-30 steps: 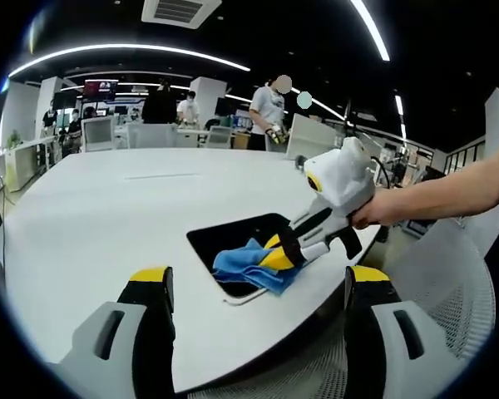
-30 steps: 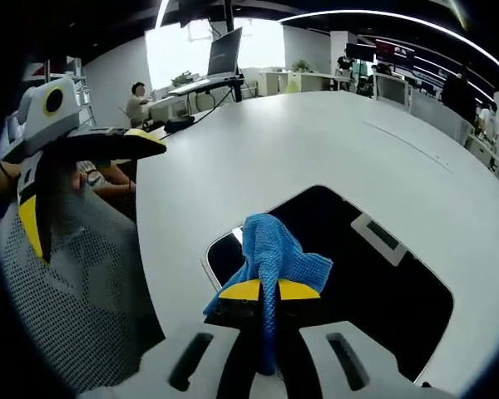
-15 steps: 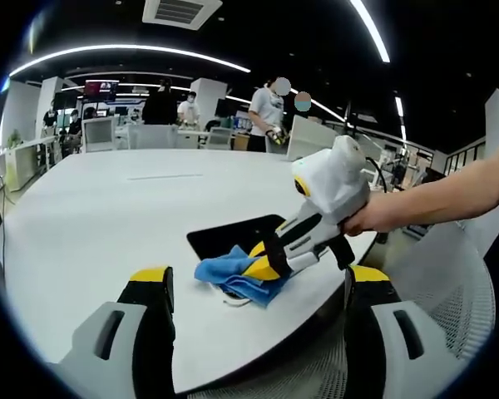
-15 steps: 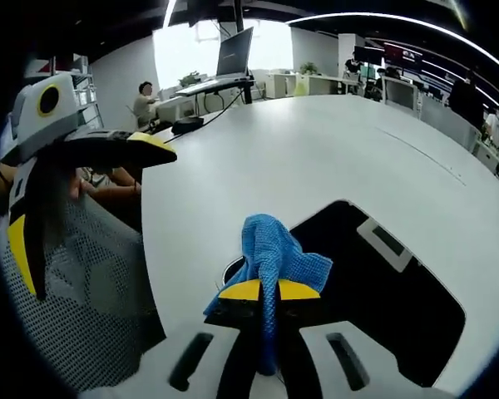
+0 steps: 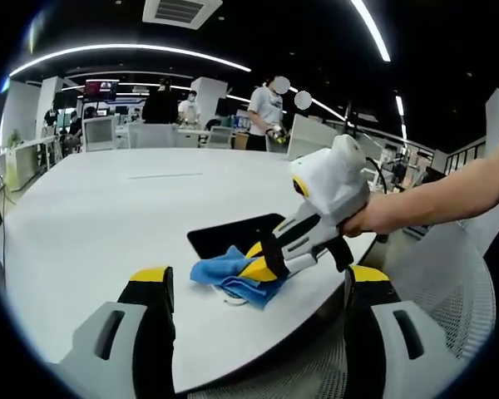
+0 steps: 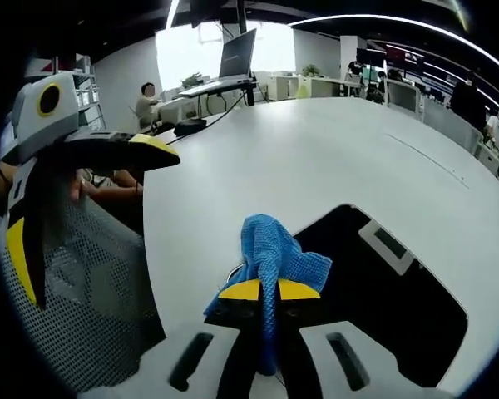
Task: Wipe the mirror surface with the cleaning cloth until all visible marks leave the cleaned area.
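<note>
Right now my right gripper (image 6: pixel 262 301) is clenched on the blue cleaning cloth (image 6: pixel 270 249), pressing it on the mirror's (image 6: pixel 382 283) near corner on the white table (image 5: pixel 91 208). My left gripper (image 5: pixel 254 283) hangs released. I judge wiping midway; marks are too small to tell.

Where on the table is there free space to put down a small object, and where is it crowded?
The white table is bare across its wide stretch beyond the dark mirror, toward the far desks. It is crowded at the near edge, where the right gripper presses the blue cloth on the mirror.
</note>
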{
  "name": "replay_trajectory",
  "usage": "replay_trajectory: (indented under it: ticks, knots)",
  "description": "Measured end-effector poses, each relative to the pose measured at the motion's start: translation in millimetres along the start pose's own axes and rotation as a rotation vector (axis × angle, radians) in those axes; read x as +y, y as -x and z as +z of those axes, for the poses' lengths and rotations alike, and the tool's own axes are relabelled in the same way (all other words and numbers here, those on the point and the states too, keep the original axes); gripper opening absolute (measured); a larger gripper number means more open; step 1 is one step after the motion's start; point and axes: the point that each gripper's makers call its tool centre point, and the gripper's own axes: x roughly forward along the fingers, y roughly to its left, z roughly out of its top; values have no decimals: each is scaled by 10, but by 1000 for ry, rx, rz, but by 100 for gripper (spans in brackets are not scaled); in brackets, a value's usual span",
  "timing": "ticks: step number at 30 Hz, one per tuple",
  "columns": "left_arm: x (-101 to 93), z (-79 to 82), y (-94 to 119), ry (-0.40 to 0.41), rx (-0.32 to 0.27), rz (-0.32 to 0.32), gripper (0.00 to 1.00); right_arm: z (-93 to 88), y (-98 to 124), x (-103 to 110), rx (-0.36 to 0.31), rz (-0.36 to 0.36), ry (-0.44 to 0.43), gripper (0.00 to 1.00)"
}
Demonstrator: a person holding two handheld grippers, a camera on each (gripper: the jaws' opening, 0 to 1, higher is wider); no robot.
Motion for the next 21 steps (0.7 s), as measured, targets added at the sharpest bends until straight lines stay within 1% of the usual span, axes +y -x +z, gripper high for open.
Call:
replay_trajectory:
  ticks: [12, 21]
  knots:
    - [9, 1, 2, 0, -1, 5, 82, 6, -2, -12, 7, 16, 22, 0]
    - [8, 0, -1, 1, -1, 4, 82, 31, -27, -74, 10, 3, 23, 0]
